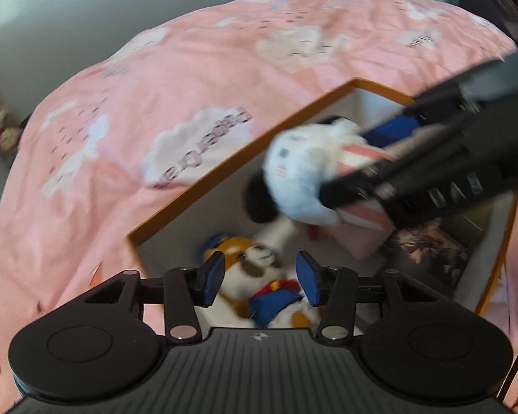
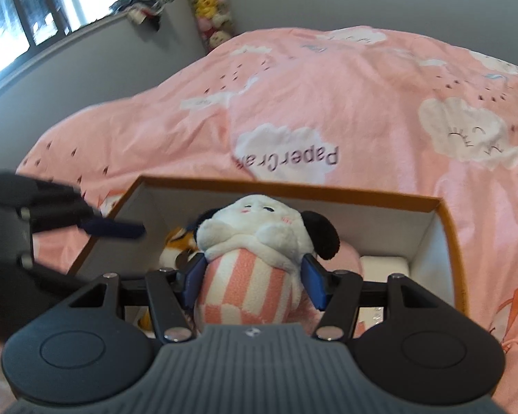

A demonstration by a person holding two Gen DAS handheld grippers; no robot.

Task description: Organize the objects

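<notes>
Clearly the right gripper (image 2: pixel 253 281) has its blue fingers (image 2: pixel 192 277) pressed into both sides of the white plush dog (image 2: pixel 255 238), clamped on its pink-and-white striped lower body, with the black-eared head free above the pads. It hangs over the open orange-rimmed box (image 2: pixel 442 214), which sits on the pink cloud-print bed cover (image 2: pixel 328 96); the left wrist view shows the same toy held above the box's far right part.

On the left gripper (image 1: pixel 260 284) the fingers (image 1: pixel 213 276) stand apart with nothing squeezed between them. Below the gap, down in the near part of the box, lies the orange plush in blue clothes (image 1: pixel 259 286); the pads look clear of it, though how far above it they are I cannot tell.

The dog should handle as light, soft and squashy. It dents under the pads rather than resisting, so a grip low on the rounded body, across its widest part, seems the safest hold; ears or head would likely flop and slip. The fleece looks grippy, and nothing about it seems fragile, so letting it drop a short way into the box should do no harm
</notes>
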